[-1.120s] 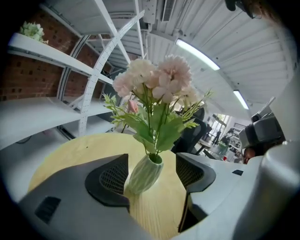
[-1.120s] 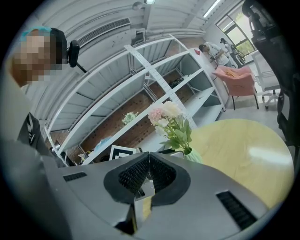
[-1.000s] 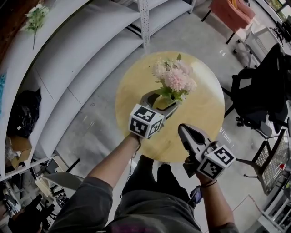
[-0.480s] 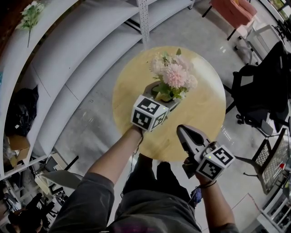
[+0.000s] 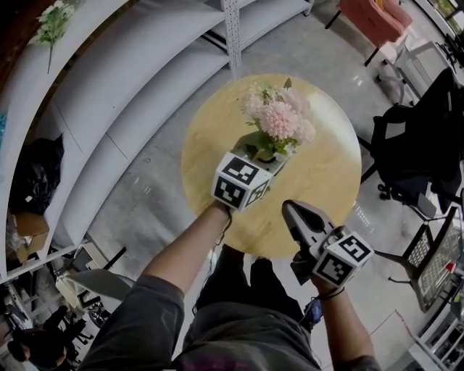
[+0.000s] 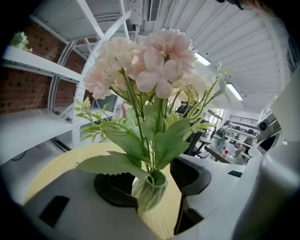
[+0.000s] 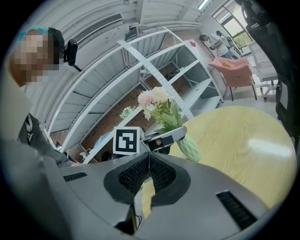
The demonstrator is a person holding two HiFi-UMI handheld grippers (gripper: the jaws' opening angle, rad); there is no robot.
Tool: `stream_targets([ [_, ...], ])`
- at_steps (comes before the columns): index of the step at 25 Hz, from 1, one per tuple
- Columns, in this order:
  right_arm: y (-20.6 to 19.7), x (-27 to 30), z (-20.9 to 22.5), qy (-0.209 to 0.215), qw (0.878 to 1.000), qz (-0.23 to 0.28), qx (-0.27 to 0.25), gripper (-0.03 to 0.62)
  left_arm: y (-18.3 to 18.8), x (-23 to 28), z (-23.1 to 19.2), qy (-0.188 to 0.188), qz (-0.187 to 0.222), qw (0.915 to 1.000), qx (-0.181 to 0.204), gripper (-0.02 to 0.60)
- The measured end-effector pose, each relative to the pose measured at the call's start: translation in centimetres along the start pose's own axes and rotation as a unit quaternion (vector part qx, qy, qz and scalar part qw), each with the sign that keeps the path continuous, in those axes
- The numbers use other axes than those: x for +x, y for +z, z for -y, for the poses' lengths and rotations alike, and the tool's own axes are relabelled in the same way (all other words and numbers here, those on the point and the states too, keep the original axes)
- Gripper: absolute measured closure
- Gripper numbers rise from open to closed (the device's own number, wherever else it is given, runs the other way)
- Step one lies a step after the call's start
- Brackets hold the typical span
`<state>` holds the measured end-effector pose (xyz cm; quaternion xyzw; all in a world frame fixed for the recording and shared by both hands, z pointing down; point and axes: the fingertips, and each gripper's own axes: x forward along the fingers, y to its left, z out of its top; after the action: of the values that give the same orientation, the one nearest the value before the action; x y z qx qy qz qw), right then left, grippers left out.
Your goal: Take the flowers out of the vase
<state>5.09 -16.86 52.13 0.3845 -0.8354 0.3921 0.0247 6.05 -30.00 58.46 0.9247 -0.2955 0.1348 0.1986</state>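
Note:
A bunch of pale pink flowers (image 5: 279,119) with green leaves stands in a small ribbed green vase (image 6: 150,191) on the round wooden table (image 5: 326,181). My left gripper (image 5: 264,156) reaches in low under the leaves, one jaw on each side of the vase. Its jaws are closing. The left pad is at the vase wall and a gap shows at the right pad (image 6: 190,176). My right gripper (image 5: 293,210) hovers at the table's near edge, shut and empty. In the right gripper view the vase (image 7: 188,147) and flowers (image 7: 157,101) show beyond its pads (image 7: 161,176).
White curved shelving (image 5: 109,109) runs along the left, with another flower bunch (image 5: 51,25) on it. A black office chair (image 5: 413,152) stands right of the table and a pink chair (image 5: 370,18) behind it. A person stands by the left shelves (image 7: 33,51).
The left gripper's jaws have drawn in around the vase. The right gripper has stayed where it was.

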Motion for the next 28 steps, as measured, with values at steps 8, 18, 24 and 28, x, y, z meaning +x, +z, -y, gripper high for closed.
stream_targets([
  [8, -0.4, -0.4, 0.1, 0.002, 1.000, -0.001, 0.006, 0.579, -0.1, 0.0, 0.1, 0.009, 0.001, 1.0000, 0.002, 0.414],
  [18, 0.0, -0.8, -0.1, 0.010, 1.000, 0.005, 0.014, 0.580, 0.3, -0.6, 0.6, 0.025, -0.003, 0.9997, 0.008, 0.463],
  [24, 0.3, -1.3, -0.3, 0.016, 1.000, 0.009, 0.013, 0.579, 1.4, -1.2, 0.7, 0.031, 0.004, 0.9994, 0.013, 0.472],
  [28, 0.6, -1.3, -0.8, 0.017, 1.000, 0.012, 0.010, 0.579, 2.6, -1.8, 0.9, 0.032, 0.010, 0.9993, 0.016, 0.474],
])
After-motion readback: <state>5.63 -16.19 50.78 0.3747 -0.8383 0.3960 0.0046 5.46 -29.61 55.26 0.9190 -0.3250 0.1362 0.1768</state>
